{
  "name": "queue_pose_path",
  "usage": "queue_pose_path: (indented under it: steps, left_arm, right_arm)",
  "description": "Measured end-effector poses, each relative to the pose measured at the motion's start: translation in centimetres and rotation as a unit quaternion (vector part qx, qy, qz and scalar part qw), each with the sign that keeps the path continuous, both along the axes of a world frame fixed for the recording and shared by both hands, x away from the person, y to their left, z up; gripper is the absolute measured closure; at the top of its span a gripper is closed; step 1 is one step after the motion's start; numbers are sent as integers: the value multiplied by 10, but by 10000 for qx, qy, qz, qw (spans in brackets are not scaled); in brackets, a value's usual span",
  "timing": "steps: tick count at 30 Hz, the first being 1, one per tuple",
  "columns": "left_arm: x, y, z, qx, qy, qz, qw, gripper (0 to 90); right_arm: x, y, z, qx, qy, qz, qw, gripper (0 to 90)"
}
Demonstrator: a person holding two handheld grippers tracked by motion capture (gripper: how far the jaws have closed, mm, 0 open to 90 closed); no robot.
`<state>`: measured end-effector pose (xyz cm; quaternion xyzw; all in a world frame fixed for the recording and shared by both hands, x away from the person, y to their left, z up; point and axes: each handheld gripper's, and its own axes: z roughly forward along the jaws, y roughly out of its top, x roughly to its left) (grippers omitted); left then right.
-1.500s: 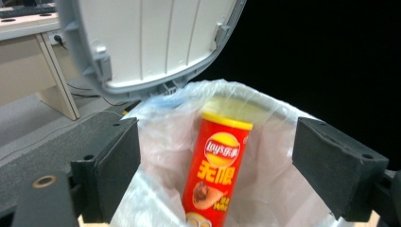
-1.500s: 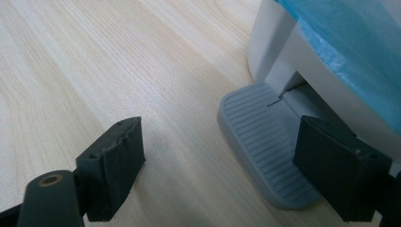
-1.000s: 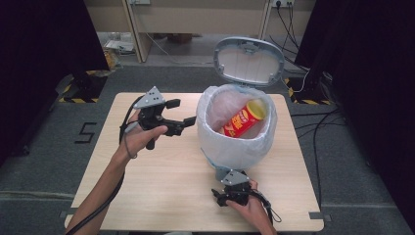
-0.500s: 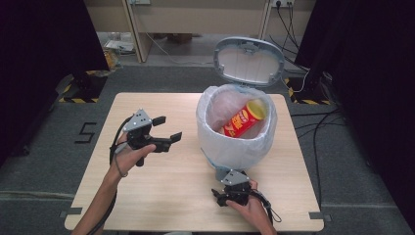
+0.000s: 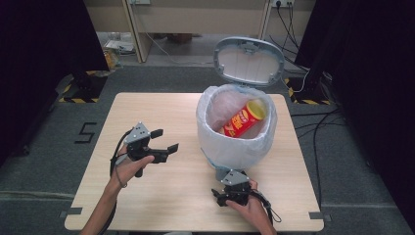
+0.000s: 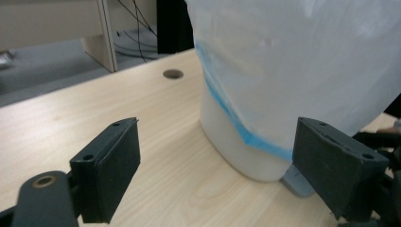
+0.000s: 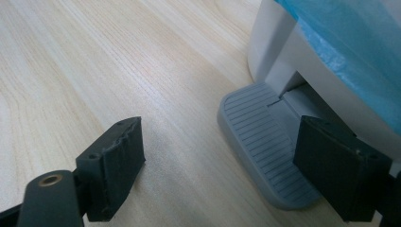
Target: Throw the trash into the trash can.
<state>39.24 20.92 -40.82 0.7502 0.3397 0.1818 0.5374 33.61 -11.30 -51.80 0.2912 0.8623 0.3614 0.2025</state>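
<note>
A white pedal bin (image 5: 235,147) lined with a pale plastic bag stands on the right half of the wooden table (image 5: 161,205), its grey lid (image 5: 248,58) tipped up behind it. A red and yellow snack can (image 5: 243,119) lies slanted inside the bag. My left gripper (image 5: 165,140) hovers low over the table left of the bin, open and holding nothing. In the left gripper view its jaws frame the bin's side (image 6: 283,85). My right gripper (image 5: 231,182) sits at the bin's foot, open. The grey ribbed pedal (image 7: 265,146) lies between its jaws.
A round cable hole (image 6: 172,74) is in the table beyond the bin. Dark curtains flank the scene, and cables (image 5: 318,132) trail on the grey floor at the right. Bare tabletop stretches left of and in front of the left gripper.
My left gripper has dropped from beside the bin's rim to low over the table, drifting left and nearer the person. The right gripper, bin and can have not moved.
</note>
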Motion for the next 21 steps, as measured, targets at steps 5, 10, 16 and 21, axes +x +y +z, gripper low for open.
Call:
queue_pose_path:
  steps: [5,10,16,21]
  left_arm:
    - [-1,2,-10,-7,19,33,10000,156]
    - [1,5,-28,144,215,122,9996,156]
    - [6,7,-59,431,548,204,9974,156]
    - [6,7,-75,585,734,201,9954,157]
  right_arm:
    - [0,0,0,4,-2,3,10000,170]
    - [0,0,0,4,-4,3,10000,170]
    - [0,0,0,10,-4,-2,10000,170]
    - [0,0,0,20,-7,4,10000,170]
